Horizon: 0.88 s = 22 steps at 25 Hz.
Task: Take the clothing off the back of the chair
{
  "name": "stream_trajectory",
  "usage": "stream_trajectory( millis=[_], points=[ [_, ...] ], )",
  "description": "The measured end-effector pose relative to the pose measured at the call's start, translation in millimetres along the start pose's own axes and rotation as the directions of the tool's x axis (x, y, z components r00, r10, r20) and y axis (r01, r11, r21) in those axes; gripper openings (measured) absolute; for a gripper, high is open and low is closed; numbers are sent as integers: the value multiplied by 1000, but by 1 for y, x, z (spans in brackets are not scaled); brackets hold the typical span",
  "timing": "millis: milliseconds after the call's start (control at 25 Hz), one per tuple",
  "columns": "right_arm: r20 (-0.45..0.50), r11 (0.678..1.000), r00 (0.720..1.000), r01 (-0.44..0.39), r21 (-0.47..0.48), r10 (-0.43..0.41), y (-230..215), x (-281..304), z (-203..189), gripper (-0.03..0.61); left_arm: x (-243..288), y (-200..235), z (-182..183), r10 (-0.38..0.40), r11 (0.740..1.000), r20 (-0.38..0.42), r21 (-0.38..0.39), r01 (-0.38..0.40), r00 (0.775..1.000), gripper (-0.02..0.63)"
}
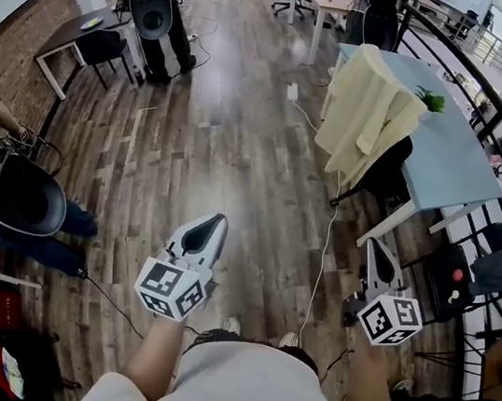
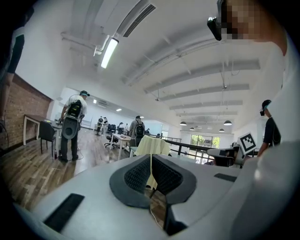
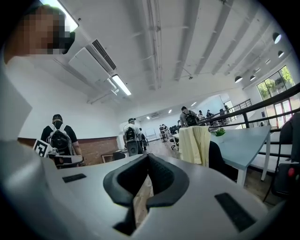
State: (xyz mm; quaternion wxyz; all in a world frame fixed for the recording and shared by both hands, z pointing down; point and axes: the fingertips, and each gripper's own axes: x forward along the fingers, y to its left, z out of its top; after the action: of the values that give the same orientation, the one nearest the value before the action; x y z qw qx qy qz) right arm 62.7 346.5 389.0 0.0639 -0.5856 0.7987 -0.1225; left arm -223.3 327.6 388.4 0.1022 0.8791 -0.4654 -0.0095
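A pale yellow garment point(image 1: 367, 109) hangs over the back of a black office chair point(image 1: 389, 174) pushed up to a light blue table point(image 1: 448, 146) at the upper right of the head view. It also shows far off in the left gripper view as the garment point(image 2: 151, 145) and in the right gripper view as the garment point(image 3: 195, 145). My left gripper point(image 1: 218, 221) and right gripper point(image 1: 372, 243) are held level near my body, well short of the chair. Both are shut, with nothing between the jaws.
A white cable point(image 1: 322, 253) runs across the wooden floor from the chair toward me. A curved black railing point(image 1: 496, 87) borders the right side. People with backpack rigs stand at the left point(image 1: 24, 201) and at the top point(image 1: 154, 5). A desk point(image 1: 69, 34) stands against the brick wall.
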Motion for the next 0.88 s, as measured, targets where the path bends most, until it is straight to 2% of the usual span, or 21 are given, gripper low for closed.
stream_trajectory(
  millis=[280,440,680,880],
  points=[
    [37,999,999,-14,-35,15,41,39,-17,21,-28,63,-7,44,999,-12,12,-44,999,41],
    [10,999,1000,-23,-41,23,55,54,-21,21,-30,83,-9,52,999,-21,-10,-53,998,41],
    [-20,998,999,-33,-51,32,51,91,-24,21,-6,111,-1,61,998,-9,-17,-62,998,41],
    [-26,997,998,-61,-50,60,37,141,-23,21,34,134,7,79,997,-7,-11,-79,997,41]
  ],
)
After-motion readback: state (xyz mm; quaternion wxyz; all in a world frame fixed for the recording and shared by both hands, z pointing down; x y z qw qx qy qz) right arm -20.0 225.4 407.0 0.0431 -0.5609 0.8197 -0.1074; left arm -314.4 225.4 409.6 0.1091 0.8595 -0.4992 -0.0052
